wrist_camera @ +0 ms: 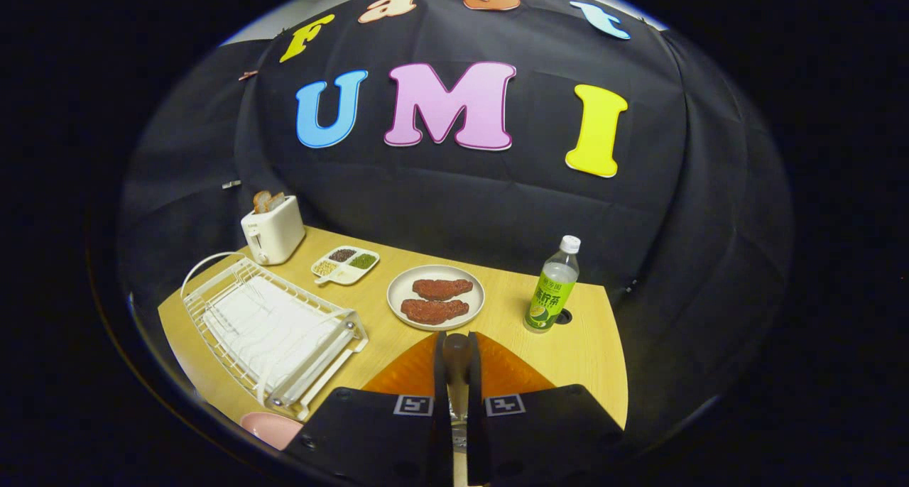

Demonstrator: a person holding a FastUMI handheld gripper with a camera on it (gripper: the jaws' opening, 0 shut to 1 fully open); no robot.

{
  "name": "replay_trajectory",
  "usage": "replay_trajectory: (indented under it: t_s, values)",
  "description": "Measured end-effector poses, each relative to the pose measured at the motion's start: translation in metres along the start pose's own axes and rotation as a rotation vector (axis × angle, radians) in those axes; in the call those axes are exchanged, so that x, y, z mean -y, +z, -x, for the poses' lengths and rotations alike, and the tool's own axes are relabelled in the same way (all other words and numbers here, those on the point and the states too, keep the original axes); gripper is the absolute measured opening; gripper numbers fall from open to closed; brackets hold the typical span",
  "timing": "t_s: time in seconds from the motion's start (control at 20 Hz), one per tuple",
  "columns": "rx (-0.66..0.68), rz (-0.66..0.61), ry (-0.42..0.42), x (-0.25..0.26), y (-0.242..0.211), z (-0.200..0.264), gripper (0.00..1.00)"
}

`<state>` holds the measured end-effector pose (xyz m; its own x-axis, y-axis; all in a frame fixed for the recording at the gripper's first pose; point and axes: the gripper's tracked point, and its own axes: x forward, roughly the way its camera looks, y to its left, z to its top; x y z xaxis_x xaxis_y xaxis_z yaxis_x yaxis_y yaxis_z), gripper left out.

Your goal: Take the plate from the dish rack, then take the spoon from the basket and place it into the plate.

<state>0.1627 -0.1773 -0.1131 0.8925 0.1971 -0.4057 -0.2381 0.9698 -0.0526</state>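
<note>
In the gripper view, the hand-held gripper (pixel 455 352) has its fingers nearly together, pinching what looks like the spoon's handle (pixel 459 409) above an orange basket (pixel 405 373). A pink plate (pixel 270 428) lies on the tabletop (pixel 589 338) at the near left, just beside the empty white dish rack (pixel 273 331). Beyond the fingers sits a white plate with two brown pieces (pixel 435 297). A green bottle (pixel 552 285) stands to the right; a toaster (pixel 273 228) and a divided dish (pixel 345 265) are at the far left
</note>
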Motion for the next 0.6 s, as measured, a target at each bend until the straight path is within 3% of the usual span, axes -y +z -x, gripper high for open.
replay_trajectory:
  t_s: [0.25,0.6]
  values:
    - [-0.025,-0.057,-0.024,-0.037,-0.003,0.064,0.12]
    - [-0.170,-0.198,-0.043,-0.115,-0.078,0.106,0.12]
